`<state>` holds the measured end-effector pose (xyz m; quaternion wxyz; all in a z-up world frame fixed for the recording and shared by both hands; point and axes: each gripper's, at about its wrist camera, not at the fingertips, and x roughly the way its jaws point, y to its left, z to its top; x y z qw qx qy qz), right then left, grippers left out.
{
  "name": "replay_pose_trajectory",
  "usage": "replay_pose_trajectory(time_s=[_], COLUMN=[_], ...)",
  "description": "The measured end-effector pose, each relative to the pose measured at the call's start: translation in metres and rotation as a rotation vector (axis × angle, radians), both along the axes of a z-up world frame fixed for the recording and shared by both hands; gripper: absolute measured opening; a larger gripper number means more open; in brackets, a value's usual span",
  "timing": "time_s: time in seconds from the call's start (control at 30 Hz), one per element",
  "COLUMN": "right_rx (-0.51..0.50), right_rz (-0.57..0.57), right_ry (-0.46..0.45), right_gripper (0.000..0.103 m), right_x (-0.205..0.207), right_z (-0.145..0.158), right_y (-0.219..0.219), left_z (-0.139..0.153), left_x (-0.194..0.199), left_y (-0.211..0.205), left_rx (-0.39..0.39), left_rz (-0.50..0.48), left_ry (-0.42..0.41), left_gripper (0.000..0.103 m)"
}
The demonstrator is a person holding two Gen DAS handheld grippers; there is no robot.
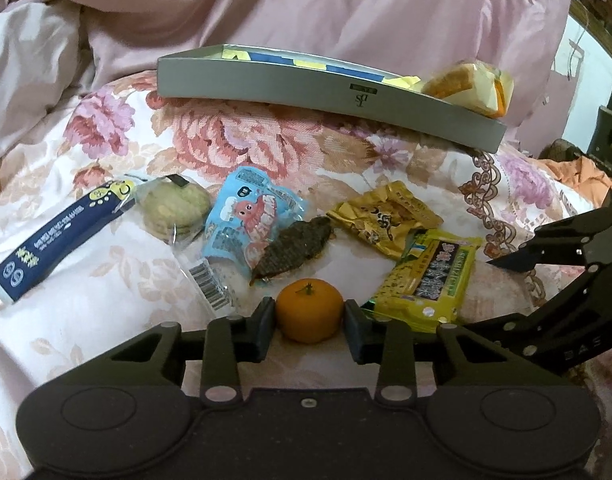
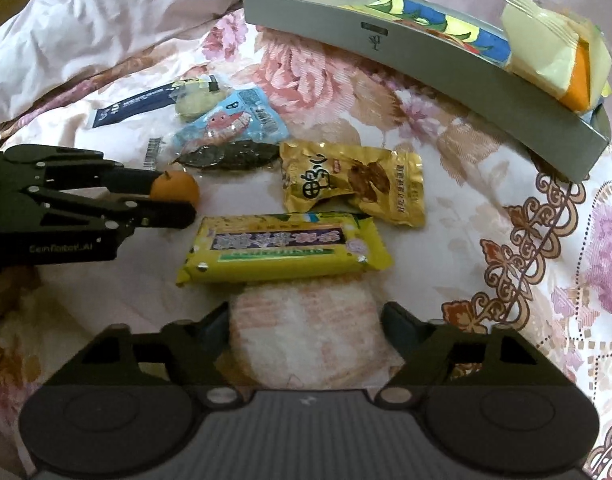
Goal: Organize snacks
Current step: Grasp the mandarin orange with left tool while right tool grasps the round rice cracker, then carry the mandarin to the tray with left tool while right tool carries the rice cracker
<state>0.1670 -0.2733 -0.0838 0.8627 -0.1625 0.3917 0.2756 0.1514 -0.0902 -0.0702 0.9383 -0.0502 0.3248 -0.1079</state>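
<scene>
Mandarin, small, round and probably soft-skinned, sat on the floral bedspread pinched at its widest sides by the left gripper; a gentle squeeze seemed wise. Right gripper stood spread, holding nothing.

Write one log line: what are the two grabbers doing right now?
left gripper: fingers shut on orange | right gripper: open, empty, near yellow packet | tray: waiting

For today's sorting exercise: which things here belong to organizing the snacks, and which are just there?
Job: tangerine between the left gripper pads; grey box; yellow packet; gold packet; blue packet.

Just there: floral bedspread; pink quilt.
</scene>
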Motion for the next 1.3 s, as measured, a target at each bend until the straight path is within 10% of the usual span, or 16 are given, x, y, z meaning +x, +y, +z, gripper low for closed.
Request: replay_pose_trajectory(time_s=[0.5,1.3], right_rx=[-0.284,0.086], right_rz=[0.035,-0.335], right_ry=[-0.374,-0.828], right_gripper=[0.077,0.078], right_x=[-0.043,-0.019], right_z=[0.006,0.071], right_y=[0.034,-0.009], left_z=[0.019,0.107], left_x=[-0.02,0.06], left_y=[-0.009,-0.039], left_rx=[-0.041,-0.075], left_rz=[0.009,0.042], left_ry=[-0.031,-0.217], left_gripper=[0.038,0.038])
